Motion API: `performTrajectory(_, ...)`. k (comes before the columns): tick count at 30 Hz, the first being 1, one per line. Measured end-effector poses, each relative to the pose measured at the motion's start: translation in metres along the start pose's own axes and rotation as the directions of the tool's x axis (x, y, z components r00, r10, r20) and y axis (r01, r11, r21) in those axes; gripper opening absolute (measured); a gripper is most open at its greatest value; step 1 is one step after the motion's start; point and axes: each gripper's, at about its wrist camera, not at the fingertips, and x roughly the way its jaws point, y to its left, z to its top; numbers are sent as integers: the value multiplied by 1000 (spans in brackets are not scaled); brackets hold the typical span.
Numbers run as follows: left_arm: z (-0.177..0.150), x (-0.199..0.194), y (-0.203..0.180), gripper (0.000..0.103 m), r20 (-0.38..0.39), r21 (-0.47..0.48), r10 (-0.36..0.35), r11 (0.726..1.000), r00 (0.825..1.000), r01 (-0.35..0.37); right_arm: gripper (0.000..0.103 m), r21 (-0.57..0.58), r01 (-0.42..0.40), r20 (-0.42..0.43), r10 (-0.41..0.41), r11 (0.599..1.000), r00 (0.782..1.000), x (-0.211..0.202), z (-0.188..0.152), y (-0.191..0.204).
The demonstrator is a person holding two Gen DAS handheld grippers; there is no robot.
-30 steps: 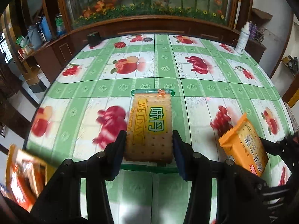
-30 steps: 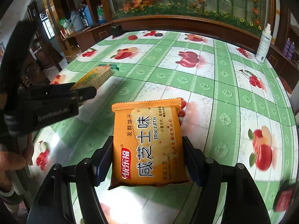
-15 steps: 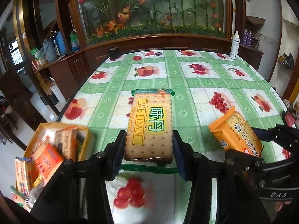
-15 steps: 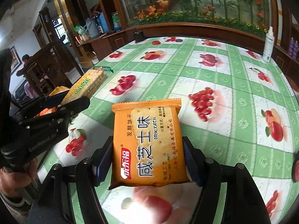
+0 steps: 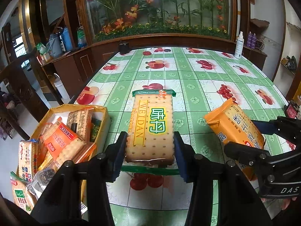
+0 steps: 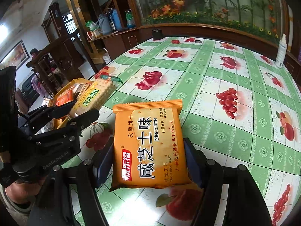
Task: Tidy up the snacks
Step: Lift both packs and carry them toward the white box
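Down-left of our left gripper (image 5: 149,146) waits the yellow cardboard snack box (image 5: 102,120), nearer this hand | it pinches the green-trimmed WEIDAN cracker pack (image 5: 151,124), long axis forward | our right gripper (image 6: 148,162) pinches the orange biscuit packet (image 6: 148,146), farther right.

Soft daylight filled the room; the glossy bench (image 5: 197,79) showed faint sheen, edges bowed with fisheye distortion, corners went black, everything stayed sharp.

The clear-wrapped rectangular cracker pack (image 5: 150,126) reads "WEIDAN". The orange foil biscuit packet (image 6: 148,145) shows "Biscuits" and "TRADITIONAL CRAFT". The black left gripper (image 6: 75,113) body carries "GenRobot.AI"; the black right gripper (image 5: 252,141) body shows "DAS".
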Motion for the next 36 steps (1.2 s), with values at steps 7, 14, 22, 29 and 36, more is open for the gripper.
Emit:
performTrajectory(7,-3,-5,5,50,13,-5,13,1000,1000,-13,70,3,-8,3,8,1000,1000,-1,1,5)
performTrajectory(14,-6,-8,10,50,14,-9,5,1000,1000,-5,70,-7,-14,-1,14,1000,1000,1,2,10)
performTrajectory(22,-4,-24,33,50,23,-52,16,999,1000,-15,70,-50,-50,7,51,998,999,3,16,31)
performTrajectory(29,-5,-25,49,50,13,-85,18,996,1000,-17,70,-84,-88,-3,88,993,996,13,26,53)
performTrajectory(36,-8,-40,75,50,30,-117,56,992,998,-52,70,-111,-110,-7,110,988,994,19,38,66)
